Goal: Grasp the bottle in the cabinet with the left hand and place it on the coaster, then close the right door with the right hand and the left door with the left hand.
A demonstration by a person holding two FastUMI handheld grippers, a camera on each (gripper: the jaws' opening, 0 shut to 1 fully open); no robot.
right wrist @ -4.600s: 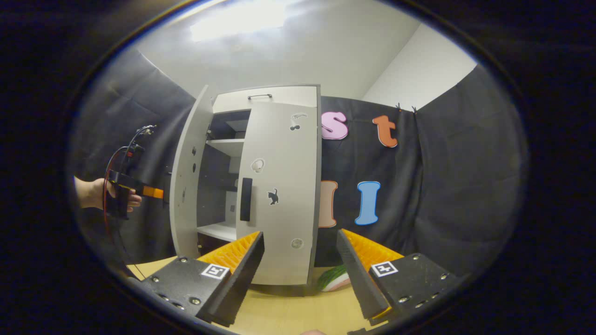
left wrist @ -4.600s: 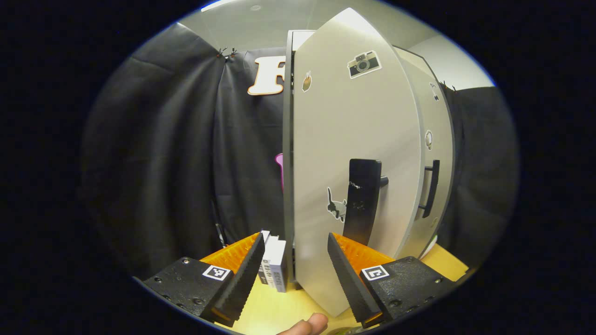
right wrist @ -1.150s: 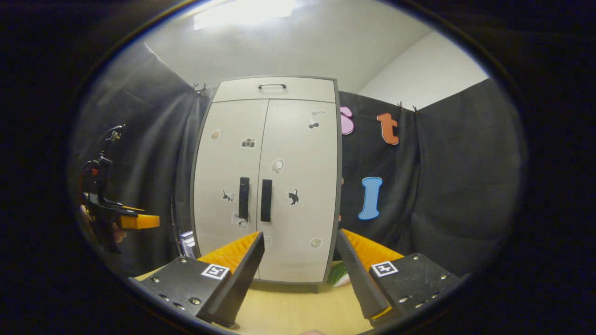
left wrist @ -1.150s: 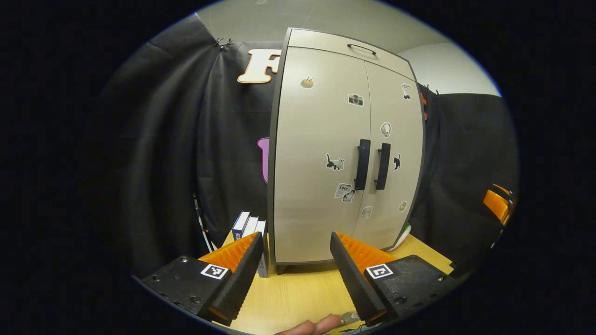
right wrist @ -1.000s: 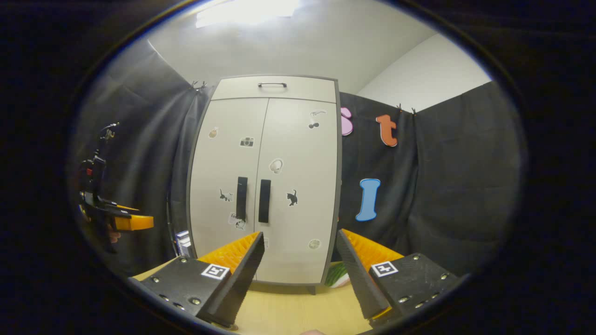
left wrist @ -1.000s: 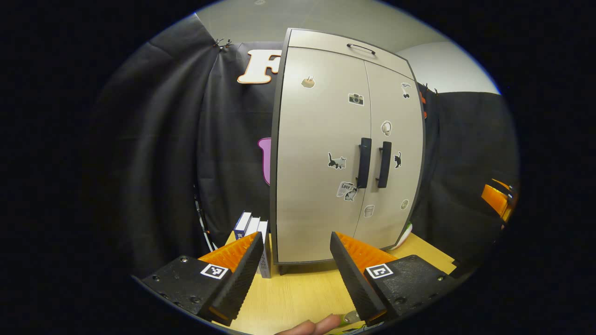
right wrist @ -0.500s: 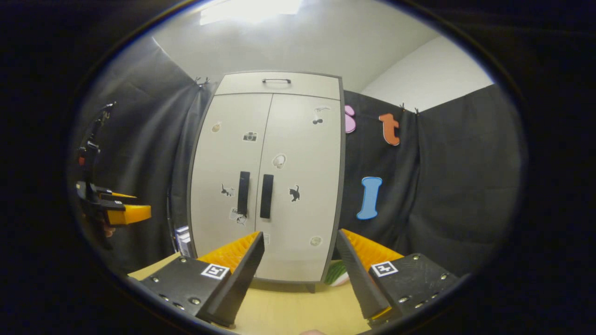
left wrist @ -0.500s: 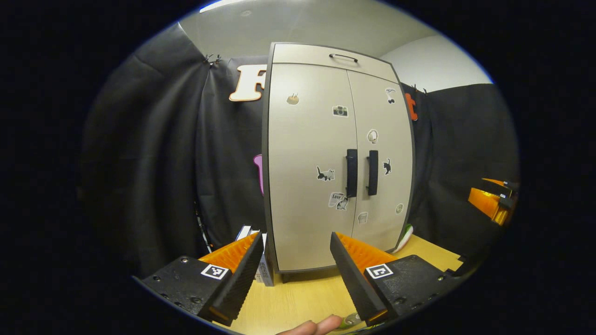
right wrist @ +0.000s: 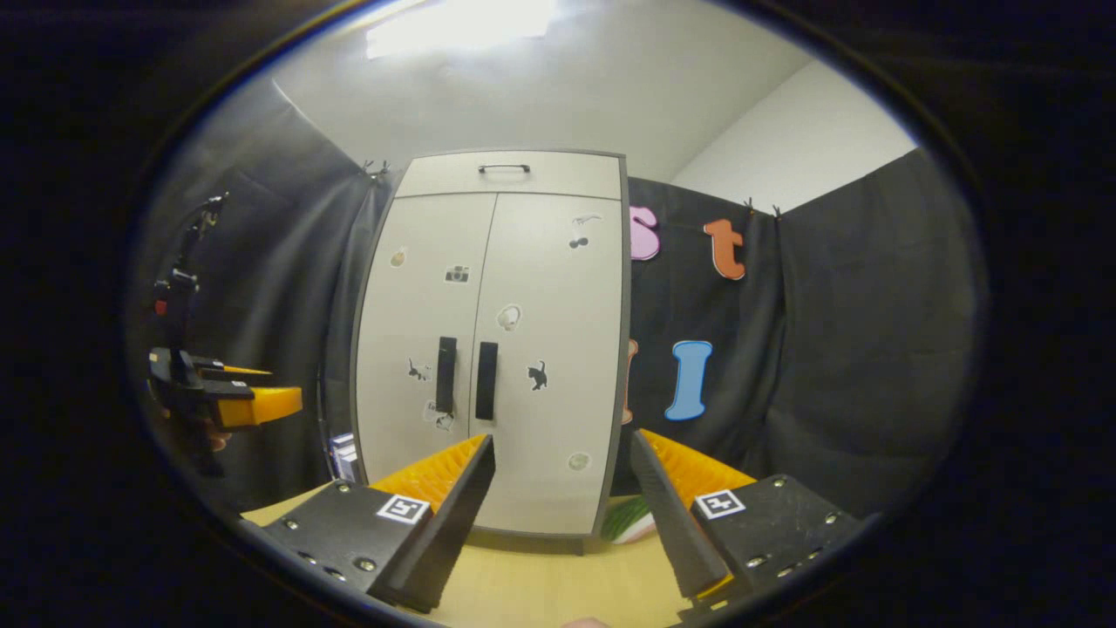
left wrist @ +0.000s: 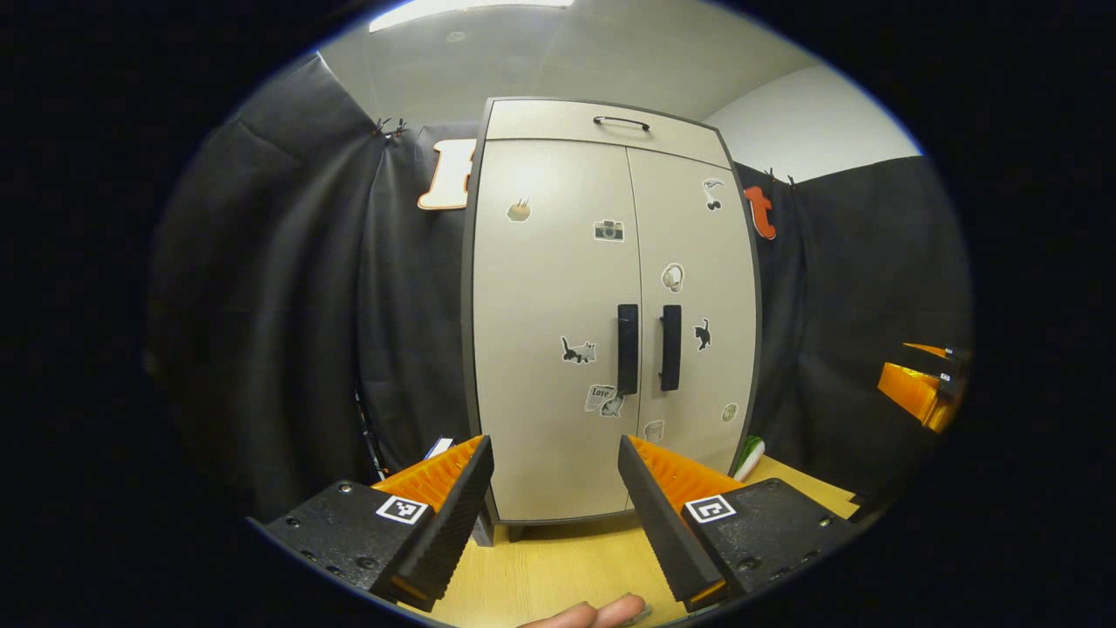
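Both tongs were released, with their fingers spread wide and nothing between them. Left tongs hung over the near part of the wooden table, well back from the cabinet, and right tongs hung the same way on their side. From the right gripper view the left tongs also showed far off to the left. Left door and right door both looked shut, with their two dark handles side by side in the middle. No gap showed between the doors. I could not see the bottle or the coaster, so I could not tell where the bottle was; it may be on the near table below both views. A finger poked in at the near edge of the left gripper view. Some small boxes stood on the table just left of the cabinet, and something green and white lay by its right foot. The job looked almost done. What could go wrong was small: a door not pushed fully home might swing back out, or tongs dropping low could bump the bottle and tip it over.
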